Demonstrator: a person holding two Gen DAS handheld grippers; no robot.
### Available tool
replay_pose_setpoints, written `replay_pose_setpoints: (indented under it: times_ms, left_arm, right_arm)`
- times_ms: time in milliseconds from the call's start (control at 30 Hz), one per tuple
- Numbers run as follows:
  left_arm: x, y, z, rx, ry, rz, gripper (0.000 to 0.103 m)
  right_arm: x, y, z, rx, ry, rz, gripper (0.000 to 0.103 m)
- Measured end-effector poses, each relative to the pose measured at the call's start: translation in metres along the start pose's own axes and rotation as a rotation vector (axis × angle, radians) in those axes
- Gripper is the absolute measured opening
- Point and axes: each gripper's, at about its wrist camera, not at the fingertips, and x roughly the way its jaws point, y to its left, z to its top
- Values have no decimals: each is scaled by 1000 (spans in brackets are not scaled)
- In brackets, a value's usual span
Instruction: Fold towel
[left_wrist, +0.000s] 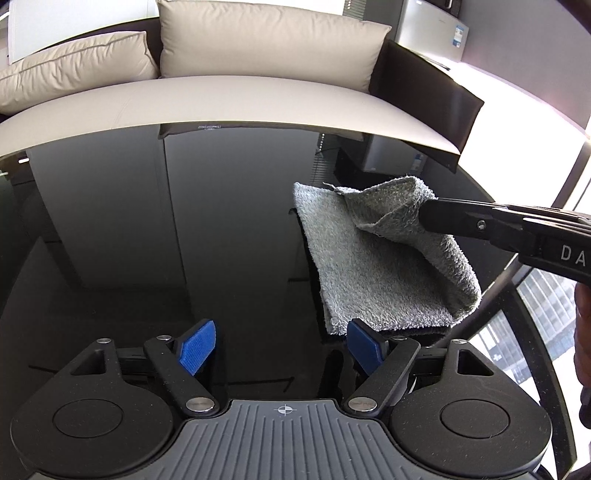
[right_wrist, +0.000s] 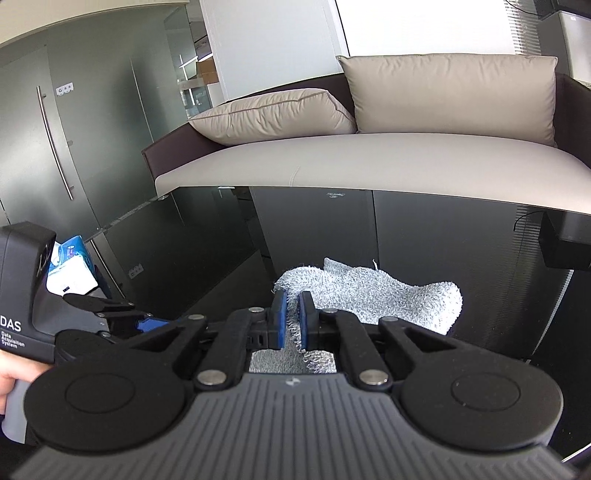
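my right gripper (right_wrist: 291, 319): fingers clenched on towel (left_wrist: 373, 258) edge, lifted off bench (left_wrist: 147, 240) | my left gripper (left_wrist: 282, 345): fingers released

Left gripper (left_wrist: 282, 345) stands with blue pads (left_wrist: 197, 345) wide apart, nothing between them, above a glossy black table (left_wrist: 147, 240). Grey towel (left_wrist: 369, 266) lies on the table at right, its near edge just beside the right pad. Right gripper (left_wrist: 430, 214) pinches one towel edge, raised and folded over. Beige sofa (left_wrist: 240, 96) with cushions (left_wrist: 266, 40) behind.
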Motion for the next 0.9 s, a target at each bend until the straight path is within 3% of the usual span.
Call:
replay_pose_setpoints:
  times_ms: [133,233,467,767,900]
  left_arm:
    - [2,-4,-1,15,4,-1,75]
    - [5,-7,-2,42,2,13,75]
    - [5,-10,-4,67,5,13,75]
    - [6,-14,-6,107,12,19,75]
    - [5,-11,-4,91,21,-3,75]
  right_arm:
    - [-5,3,4,20,-64,-1,7]
    - [-5,10,7,12,-90,49,8]
    - [25,22,-8,-51,108,83,7]
    - [35,16,-17,-35,222,90,8]
    - [34,8,-16,24,233,113,12]
